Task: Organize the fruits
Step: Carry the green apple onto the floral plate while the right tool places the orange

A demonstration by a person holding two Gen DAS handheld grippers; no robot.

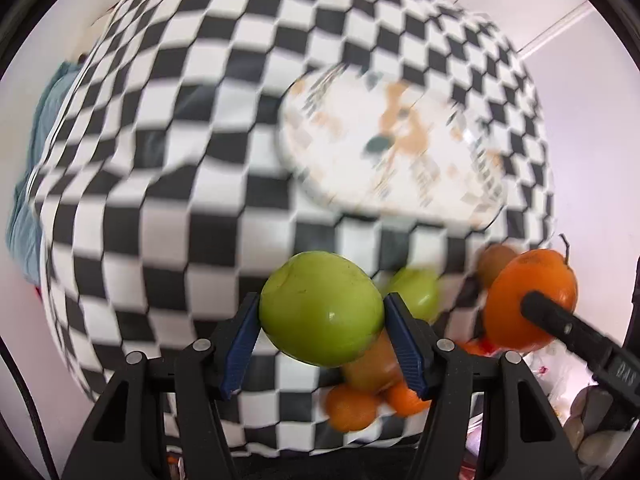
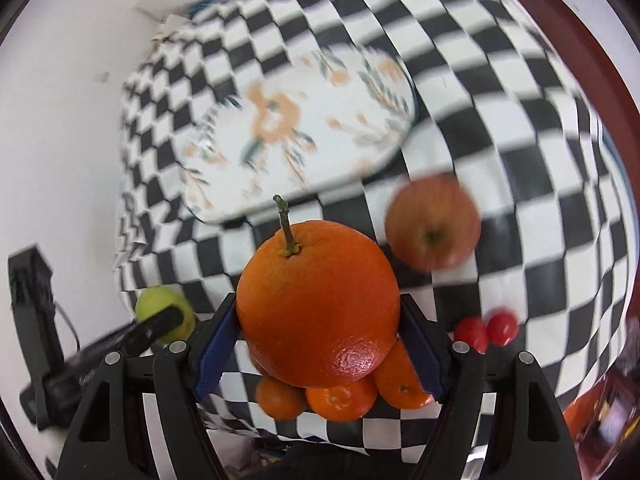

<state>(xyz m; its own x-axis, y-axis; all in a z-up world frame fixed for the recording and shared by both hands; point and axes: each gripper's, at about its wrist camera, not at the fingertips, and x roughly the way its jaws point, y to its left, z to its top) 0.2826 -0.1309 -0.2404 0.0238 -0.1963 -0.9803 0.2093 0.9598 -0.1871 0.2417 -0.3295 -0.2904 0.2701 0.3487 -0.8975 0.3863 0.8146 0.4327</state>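
My left gripper is shut on a green apple and holds it above the checkered tablecloth. My right gripper is shut on a large orange with a stem; that orange also shows in the left wrist view, and the green apple shows in the right wrist view. A white oval floral plate lies empty ahead of both grippers. On the cloth lie small oranges, a second green apple, a red apple and two small red fruits.
The black-and-white checkered cloth covers the table, whose edges drop off at left and right. A yellowish fruit lies under the left gripper beside small oranges. Blue fabric hangs at the far left.
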